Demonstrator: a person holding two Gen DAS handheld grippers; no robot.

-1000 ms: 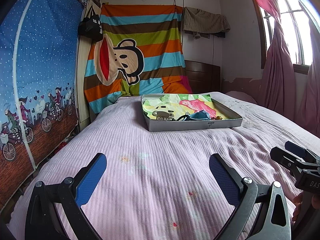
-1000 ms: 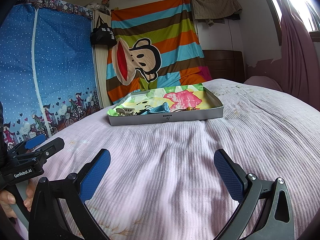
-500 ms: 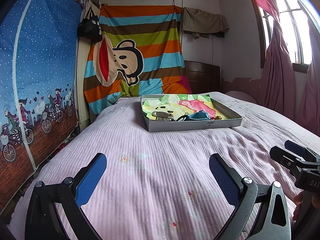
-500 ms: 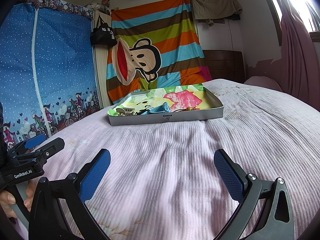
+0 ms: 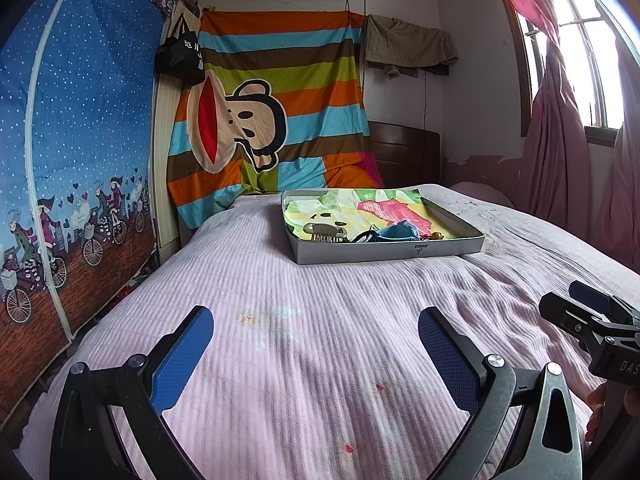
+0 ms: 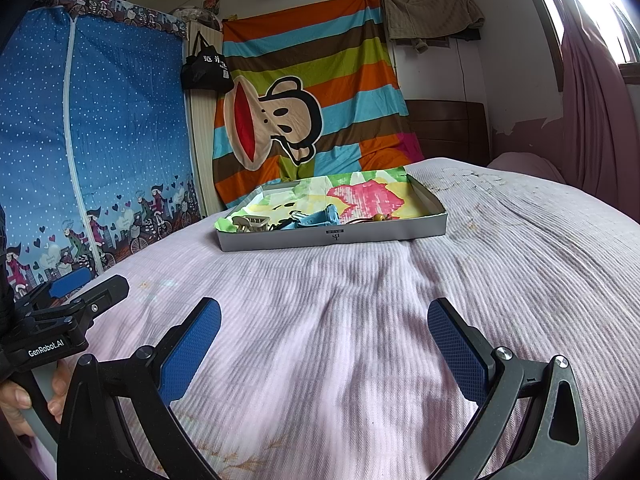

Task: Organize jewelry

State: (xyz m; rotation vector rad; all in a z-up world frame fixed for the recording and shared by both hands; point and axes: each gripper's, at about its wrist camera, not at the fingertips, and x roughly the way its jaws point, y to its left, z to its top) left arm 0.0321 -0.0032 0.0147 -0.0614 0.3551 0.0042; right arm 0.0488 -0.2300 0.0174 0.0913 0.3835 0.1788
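The left gripper (image 5: pixel 316 344) and right gripper (image 6: pixel 324 336) hover over the bed (image 5: pixel 320 292), each with its 2 fingers spread wide and holding nothing. The tray (image 5: pixel 384 252) sits farther up the bed, well apart from both. The jewelry (image 5: pixel 380 234) lies clustered along its near wall.
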